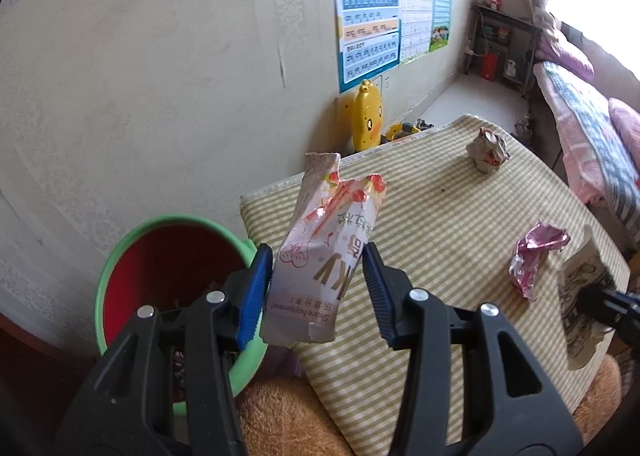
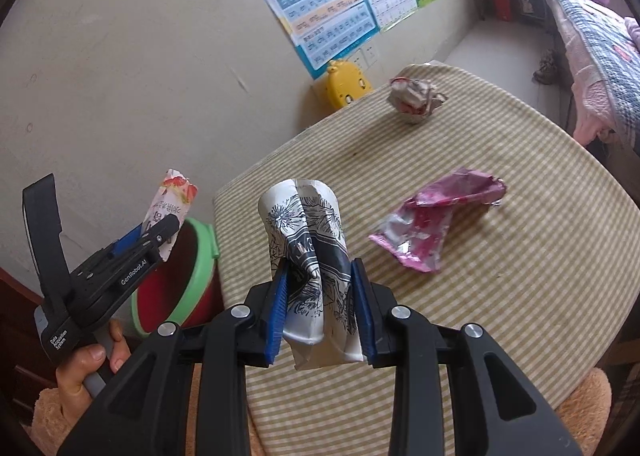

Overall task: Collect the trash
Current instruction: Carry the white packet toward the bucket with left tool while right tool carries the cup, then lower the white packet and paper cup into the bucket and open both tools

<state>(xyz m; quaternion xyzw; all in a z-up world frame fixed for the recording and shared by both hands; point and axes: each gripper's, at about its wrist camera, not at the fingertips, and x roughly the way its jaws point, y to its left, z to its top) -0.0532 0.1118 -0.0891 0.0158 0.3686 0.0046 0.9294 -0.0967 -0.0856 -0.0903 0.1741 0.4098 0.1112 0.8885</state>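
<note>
The striped table (image 2: 500,296) filled the scene, and beside its left edge sat the green-rimmed bin (image 1: 120,256) with the red inside. The left gripper (image 1: 318,288) was partly closed, its blue pads pinching the pink snack wrapper (image 1: 320,248) upright near the bin. The right gripper (image 2: 320,312) squeezed a crumpled paper cup (image 2: 308,240) above the table. On the cloth lay a magenta wrapper (image 2: 432,224) and, farther back, a crumpled ball (image 2: 416,100).
</note>
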